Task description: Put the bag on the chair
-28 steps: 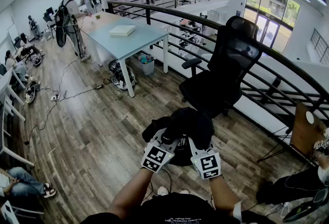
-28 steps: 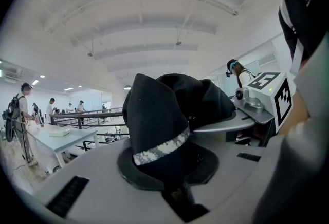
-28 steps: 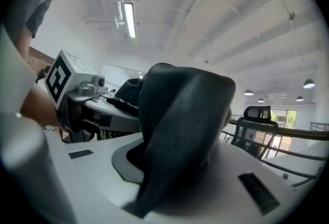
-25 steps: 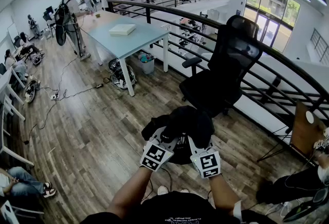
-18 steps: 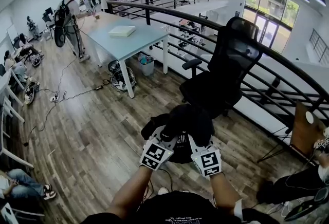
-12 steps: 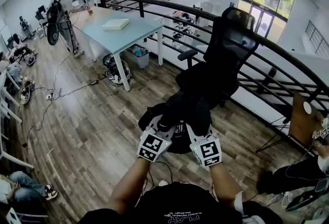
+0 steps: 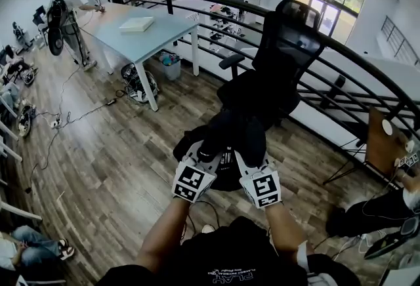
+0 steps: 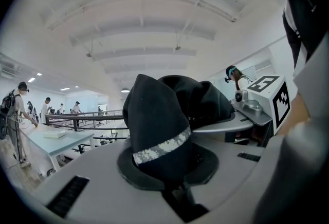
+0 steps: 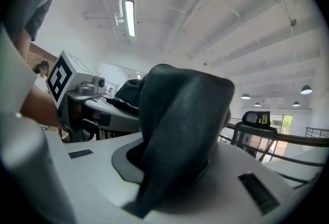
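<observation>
The black bag point(image 7: 228, 140) hangs in the air in front of me, just short of the seat of the black office chair point(image 7: 279, 68). My left gripper point(image 7: 207, 151) is shut on a fold of the bag point(image 8: 159, 130) that carries a camouflage band. My right gripper point(image 7: 253, 155) is shut on another thick black fold of the bag point(image 9: 180, 130). Both grippers hold the bag's top side by side. In the left gripper view the right gripper point(image 8: 259, 107) shows at the right. The chair's headrest point(image 9: 257, 119) appears behind the bag in the right gripper view.
A curved black railing point(image 7: 341, 55) runs right behind the chair. A light blue table point(image 7: 141, 32) stands at the far left, with bags and a bin under it. People stand by the table and sit along the left edge. Cables lie on the wooden floor point(image 7: 98, 160).
The bag and both grippers have come closer to the chair, which now sits larger and nearer in the head view. Both grips stay the same.
</observation>
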The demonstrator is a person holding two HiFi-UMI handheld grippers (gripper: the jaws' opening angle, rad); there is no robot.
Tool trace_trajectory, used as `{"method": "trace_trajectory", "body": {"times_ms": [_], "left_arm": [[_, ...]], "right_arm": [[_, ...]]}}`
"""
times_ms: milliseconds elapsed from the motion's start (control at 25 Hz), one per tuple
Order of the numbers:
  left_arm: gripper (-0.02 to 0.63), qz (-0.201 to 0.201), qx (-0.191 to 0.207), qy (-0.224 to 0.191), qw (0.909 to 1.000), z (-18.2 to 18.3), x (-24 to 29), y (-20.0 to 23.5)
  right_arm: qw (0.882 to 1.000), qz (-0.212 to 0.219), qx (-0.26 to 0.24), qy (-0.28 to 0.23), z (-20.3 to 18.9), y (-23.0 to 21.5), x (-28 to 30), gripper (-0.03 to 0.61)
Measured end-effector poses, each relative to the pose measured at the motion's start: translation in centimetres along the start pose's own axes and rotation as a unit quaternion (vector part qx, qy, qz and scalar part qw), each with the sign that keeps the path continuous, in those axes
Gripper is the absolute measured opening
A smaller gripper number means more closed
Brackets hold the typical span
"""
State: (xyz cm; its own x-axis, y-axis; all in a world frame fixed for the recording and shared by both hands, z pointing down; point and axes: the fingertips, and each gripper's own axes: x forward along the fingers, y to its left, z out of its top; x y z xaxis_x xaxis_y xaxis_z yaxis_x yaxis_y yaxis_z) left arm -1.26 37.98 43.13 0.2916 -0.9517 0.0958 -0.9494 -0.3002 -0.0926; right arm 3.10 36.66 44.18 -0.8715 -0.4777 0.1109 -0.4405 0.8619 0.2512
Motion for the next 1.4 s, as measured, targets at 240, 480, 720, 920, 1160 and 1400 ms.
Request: {"method": "trace_trajectory", "body": {"times_ms": [240, 480, 720, 920, 1160, 1400], "left_arm": [[0.057, -0.004, 0.004, 0.012, 0.9999, -0.7, 2.0, 1.2], [0.057, 0.004, 0.008, 0.020, 0.9998, -0.6, 7.0, 3.8], [0.057, 0.008, 0.009, 0.010, 0.9999, -0.5, 12.3, 5.1], [0.057, 0.011, 0.001, 0.008, 0.9999, -0.5, 17.3, 6.2], [0.057, 0.007, 0.003, 0.011, 0.9999, -0.1, 21.8, 7.1], [0.057, -0.011, 0.003, 0.008, 0.9999, 2.0, 25.7, 4.7]], "right_arm": [[1.000, 0.010, 0.014, 0.013, -0.9, -1.1, 1.7, 0.040], [0.999, 0.026, 0.032, 0.002, -1.5, -5.1, 5.3, 0.040], [0.999, 0.038, 0.030, -0.001, -2.7, -10.1, 7.7, 0.040], [0.999, 0.041, 0.032, -0.002, -4.0, -14.6, 9.8, 0.040], [0.999, 0.038, 0.031, 0.002, -4.7, -18.7, 11.2, 0.040], [0.999, 0.013, 0.036, 0.005, -5.4, -23.2, 9.3, 0.040]]}}
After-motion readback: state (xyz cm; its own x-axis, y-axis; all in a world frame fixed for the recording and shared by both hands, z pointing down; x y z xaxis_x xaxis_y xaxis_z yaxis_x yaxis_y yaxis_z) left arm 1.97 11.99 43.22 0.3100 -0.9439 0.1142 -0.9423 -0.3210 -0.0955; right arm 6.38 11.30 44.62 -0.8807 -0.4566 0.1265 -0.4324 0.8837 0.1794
